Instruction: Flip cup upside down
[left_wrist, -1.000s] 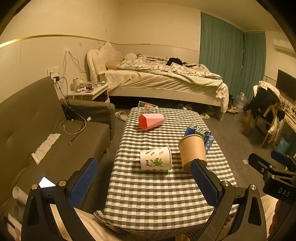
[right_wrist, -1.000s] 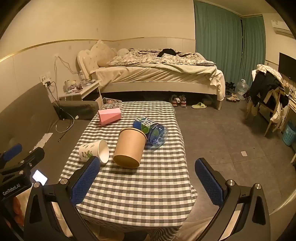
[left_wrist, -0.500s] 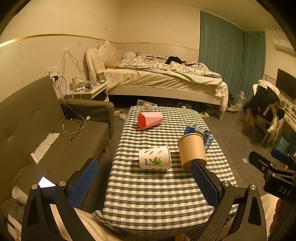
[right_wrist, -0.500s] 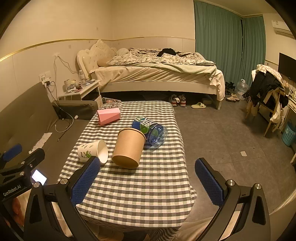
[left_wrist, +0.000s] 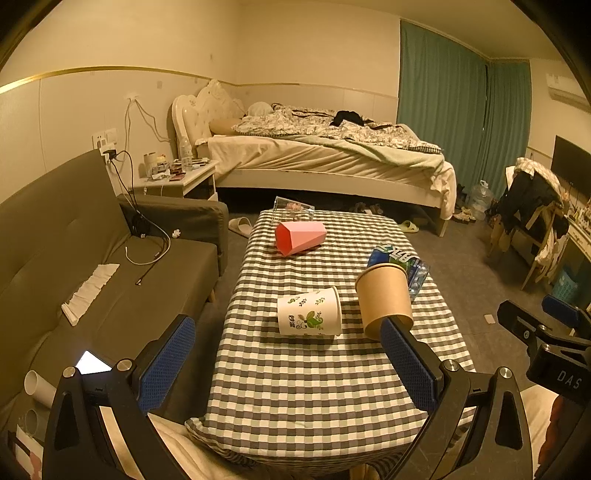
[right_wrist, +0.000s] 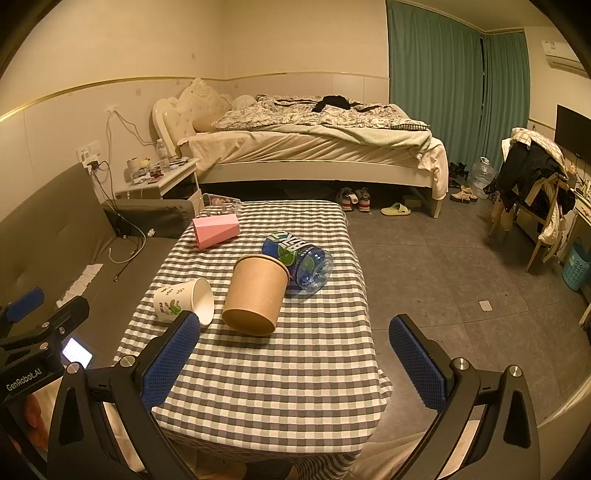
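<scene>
1. your left gripper hangs over the near end of the table, fingers spread wide, holding nothing.
2. your right gripper is the same: fingers wide apart and bare.
3. the white leaf-print cup lies on its side mid-table, mouth toward the brown paper cup just beside it.
4. the brown cup is tipped over too, against a blue water bottle.
5. a pink box lies farther back.
</scene>
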